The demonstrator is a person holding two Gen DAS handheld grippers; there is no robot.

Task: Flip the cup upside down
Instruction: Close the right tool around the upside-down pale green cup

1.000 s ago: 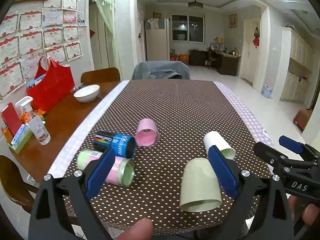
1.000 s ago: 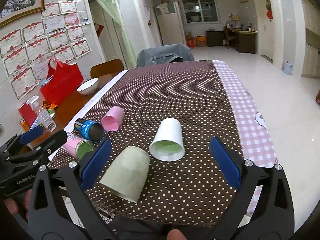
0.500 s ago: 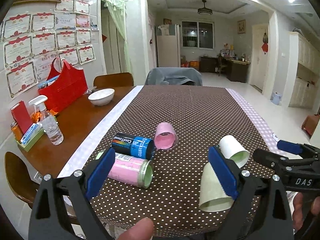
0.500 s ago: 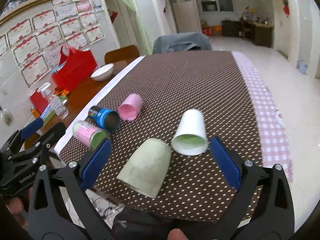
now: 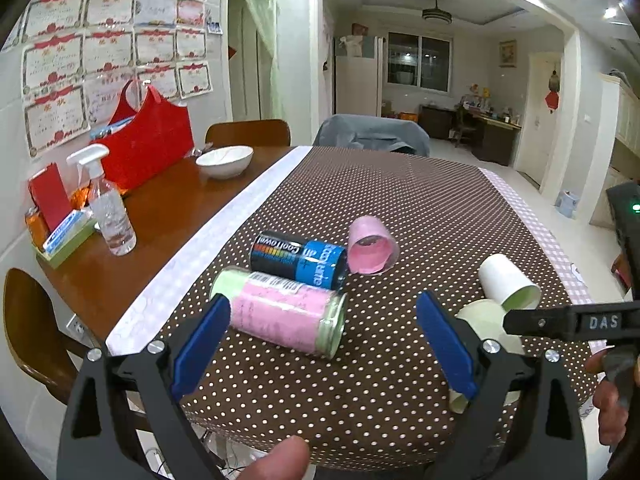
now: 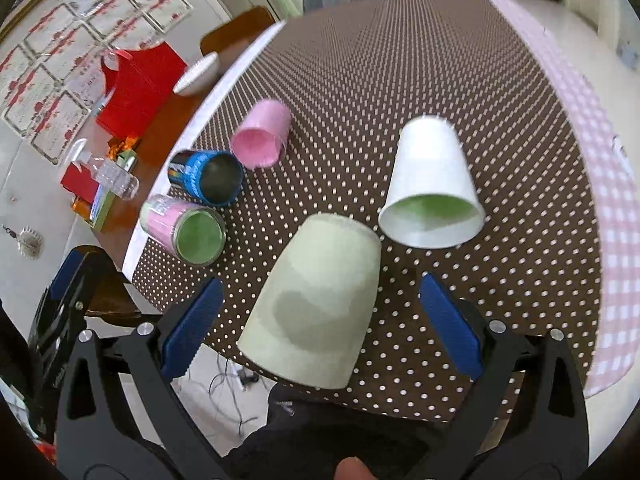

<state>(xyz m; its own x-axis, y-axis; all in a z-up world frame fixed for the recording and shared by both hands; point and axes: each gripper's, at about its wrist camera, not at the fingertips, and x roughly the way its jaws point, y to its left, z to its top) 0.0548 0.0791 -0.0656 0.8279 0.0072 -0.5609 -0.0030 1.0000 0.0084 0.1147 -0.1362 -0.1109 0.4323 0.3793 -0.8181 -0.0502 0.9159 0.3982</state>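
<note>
In the right wrist view, the pale green cup (image 6: 316, 304) lies on its side at the lower centre, between the spread jaws of the right gripper (image 6: 320, 320) with gaps on both sides. A white cup (image 6: 430, 184) lies just beside it on the dotted worktop (image 6: 360, 60). The left gripper (image 5: 322, 346) hangs with jaws spread over a pink-labelled can (image 5: 280, 318).

"CoolTowel" runs along the black-and-blue can (image 5: 298, 261) lying ahead of the left hand-held gripper (image 5: 322, 346); "DAS" marks the right hand-held gripper's arm (image 5: 604, 323).
</note>
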